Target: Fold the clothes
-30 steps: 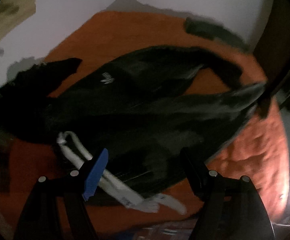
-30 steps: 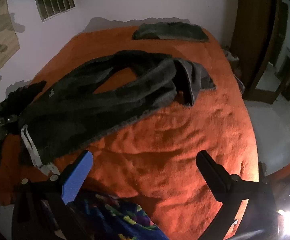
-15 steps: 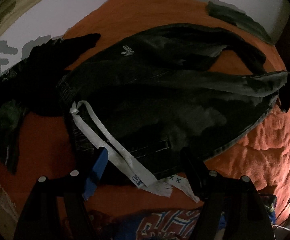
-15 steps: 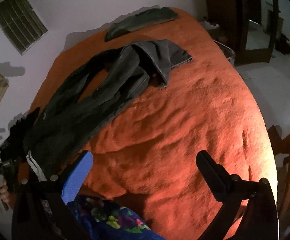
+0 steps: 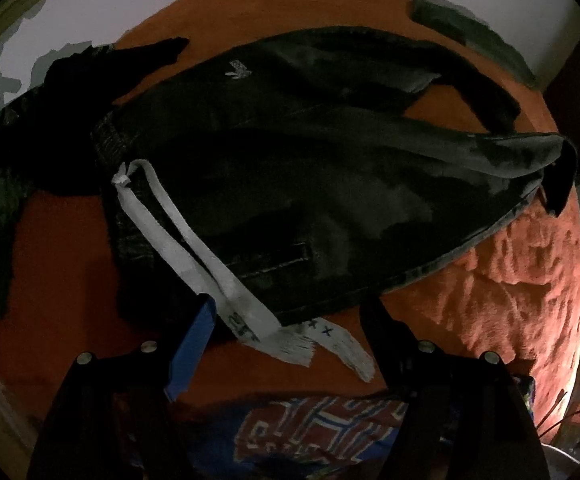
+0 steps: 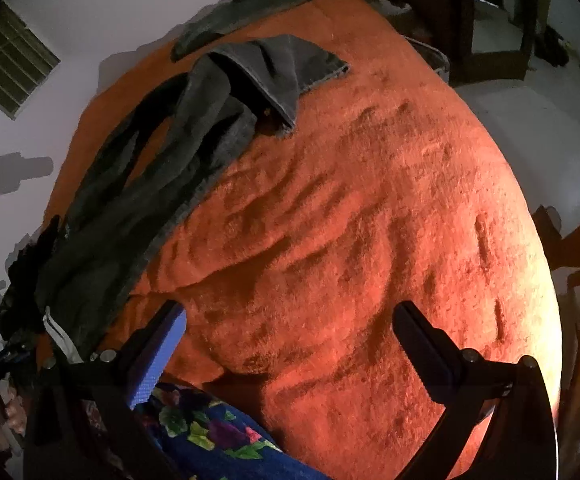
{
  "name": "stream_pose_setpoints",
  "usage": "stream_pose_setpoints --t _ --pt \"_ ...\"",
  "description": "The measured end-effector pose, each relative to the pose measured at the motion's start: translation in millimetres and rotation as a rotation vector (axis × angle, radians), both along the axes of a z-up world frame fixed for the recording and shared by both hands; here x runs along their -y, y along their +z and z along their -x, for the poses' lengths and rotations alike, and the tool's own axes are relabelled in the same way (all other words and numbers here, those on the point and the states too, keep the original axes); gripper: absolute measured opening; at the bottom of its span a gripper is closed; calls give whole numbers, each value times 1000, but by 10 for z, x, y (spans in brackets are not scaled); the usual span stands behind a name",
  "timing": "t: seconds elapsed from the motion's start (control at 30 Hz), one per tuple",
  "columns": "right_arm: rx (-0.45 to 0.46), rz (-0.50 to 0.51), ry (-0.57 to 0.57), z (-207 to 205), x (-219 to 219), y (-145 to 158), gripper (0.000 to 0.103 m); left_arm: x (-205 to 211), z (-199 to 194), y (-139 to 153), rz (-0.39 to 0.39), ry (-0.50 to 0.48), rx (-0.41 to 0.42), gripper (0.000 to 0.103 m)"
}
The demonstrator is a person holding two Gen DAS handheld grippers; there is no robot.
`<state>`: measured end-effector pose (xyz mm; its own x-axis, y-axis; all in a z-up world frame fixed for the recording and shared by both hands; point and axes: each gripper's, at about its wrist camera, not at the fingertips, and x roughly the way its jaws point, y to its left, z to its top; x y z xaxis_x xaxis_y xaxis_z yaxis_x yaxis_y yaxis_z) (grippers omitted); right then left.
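Left gripper [image 5: 285, 312] lower, nearer trousers [image 5: 310, 184].

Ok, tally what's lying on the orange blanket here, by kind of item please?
Dark grey drawstring trousers with white cord: 1
Crumpled black garment near the waistband: 1
Folded dark green cloth by the far wall: 1
Total: 3 on the orange fuzzy blanket.

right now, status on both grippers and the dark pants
Left gripper open, over the waistband edge. Right gripper open, over bare orange blanket. Dark pants unfolded, legs crumpled. White drawstring trails between left fingers.
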<state>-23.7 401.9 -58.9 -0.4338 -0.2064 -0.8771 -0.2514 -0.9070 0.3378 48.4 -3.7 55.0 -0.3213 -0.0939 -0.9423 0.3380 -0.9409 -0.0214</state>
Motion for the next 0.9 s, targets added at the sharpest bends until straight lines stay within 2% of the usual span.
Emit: stream_pose_setpoints --t 0.1,0.23,0.33,0.37,0.43,0.53,0.73,0.9 --pt "-7 9 14 -13 50 41 103 -151 -13 42 23 -57 -24 75" --pt "-41 -10 48 -31 124 148 103 -293 9 11 109 -164 -44 75" --pt "-26 -4 57 -31 138 139 103 -189 -15 -109 186 -155 -12 75" --pt "-11 0 62 -26 146 118 103 -98 -23 -161 184 -127 6 75" --pt "12 8 77 -10 174 73 103 138 -26 -268 140 -48 43 75" --pt "27 2 94 -8 210 33 103 586 -92 -425 29 113 83 75" --pt "76 -22 92 2 245 -46 103 1227 -280 -701 -89 311 111 75" --pt "120 -41 71 19 275 -82 103 1635 -428 -888 -195 439 96 75"
